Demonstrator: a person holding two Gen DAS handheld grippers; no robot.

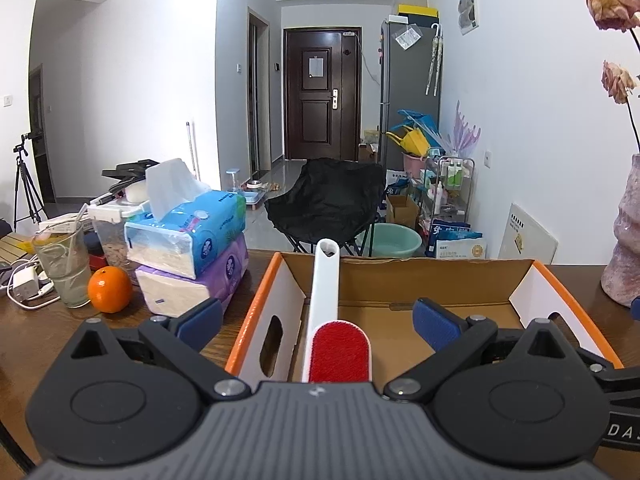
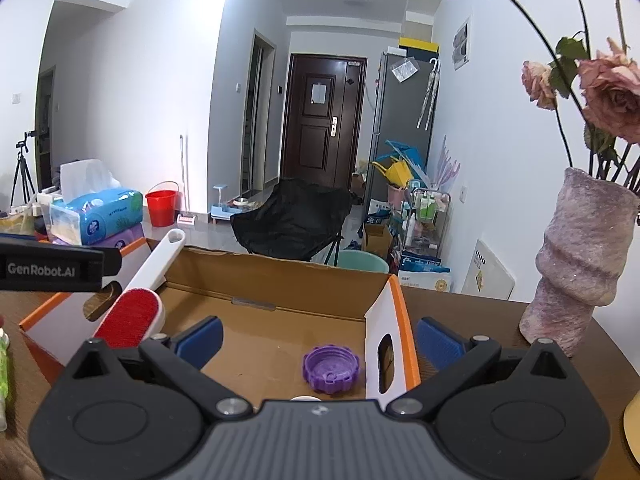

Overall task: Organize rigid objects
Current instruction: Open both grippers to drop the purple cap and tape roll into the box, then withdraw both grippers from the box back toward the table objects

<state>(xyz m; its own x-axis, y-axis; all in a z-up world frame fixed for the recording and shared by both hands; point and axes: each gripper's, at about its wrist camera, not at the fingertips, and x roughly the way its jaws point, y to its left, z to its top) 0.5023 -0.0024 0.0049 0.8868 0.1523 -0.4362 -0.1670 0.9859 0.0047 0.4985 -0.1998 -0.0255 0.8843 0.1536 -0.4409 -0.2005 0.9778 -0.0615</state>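
My left gripper (image 1: 318, 320) has its blue-padded jaws spread wide, nothing pressed between them. The white plastic lint brush with the red velvet pad (image 1: 334, 336) lies in the gap but touches neither pad; its red head sits low inside the open cardboard box with orange edges (image 1: 250, 312), and its long white handle leans up against the box's far wall, the tip poking above the rim. My right gripper (image 2: 320, 338) is also parted and holds nothing. It hangs over the right end of the same box, with its right jaw outside the box's white end wall and its left jaw over the floor of the box. On that floor, between the jaws, rests a purple ribbed plastic lid (image 2: 331, 368), lying open side up, well apart from the brush at the box's left end.

Left of the box on the dark wooden table (image 1: 28, 332), two soft tissue packs (image 1: 188, 256) are stacked, blue on purple, with an orange fruit (image 1: 110, 289) and a clear glass tumbler (image 1: 64, 266) just beyond them. Right of the box stands a mottled pink ceramic vase (image 2: 576, 264) holding dried pink roses (image 2: 608, 96).
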